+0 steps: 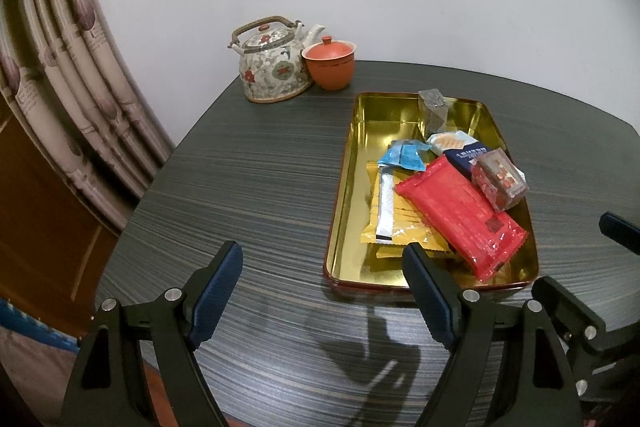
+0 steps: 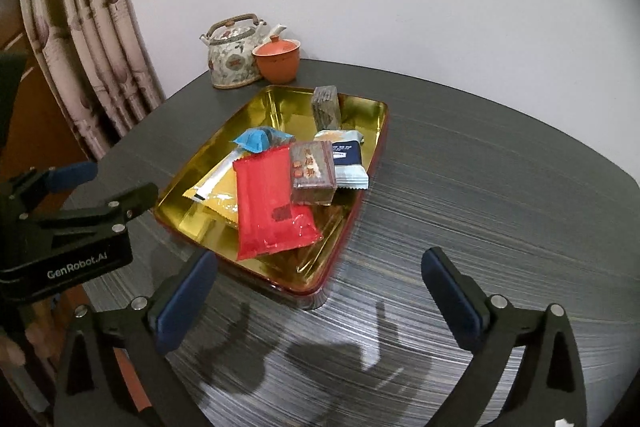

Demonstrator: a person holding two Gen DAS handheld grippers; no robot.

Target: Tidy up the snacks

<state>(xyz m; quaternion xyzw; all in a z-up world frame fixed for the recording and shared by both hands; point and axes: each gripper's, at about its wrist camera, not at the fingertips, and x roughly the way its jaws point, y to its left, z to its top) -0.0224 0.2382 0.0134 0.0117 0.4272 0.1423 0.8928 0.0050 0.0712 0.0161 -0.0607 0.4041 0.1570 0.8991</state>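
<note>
A gold tin tray [image 1: 384,107] [image 2: 280,103] sits on the dark table and holds several snacks: a red packet [image 1: 460,215] [image 2: 268,207], a yellow packet [image 1: 404,227] [image 2: 218,193], a blue wrapper [image 1: 404,155] [image 2: 254,141], a white-and-navy packet [image 1: 456,143] [image 2: 350,159], a clear box of red sweets [image 1: 500,179] [image 2: 314,171] and a grey block [image 1: 434,109] [image 2: 326,107]. My left gripper [image 1: 324,295] is open and empty just before the tray's near edge. My right gripper [image 2: 320,299] is open and empty over the table at the tray's near corner.
A floral teapot [image 1: 272,67] [image 2: 234,55] and an orange lidded cup [image 1: 330,63] [image 2: 278,61] stand at the table's far corner by the white wall. A curtain [image 1: 60,75] hangs at the left. The left gripper's body [image 2: 64,227] shows at the left of the right wrist view.
</note>
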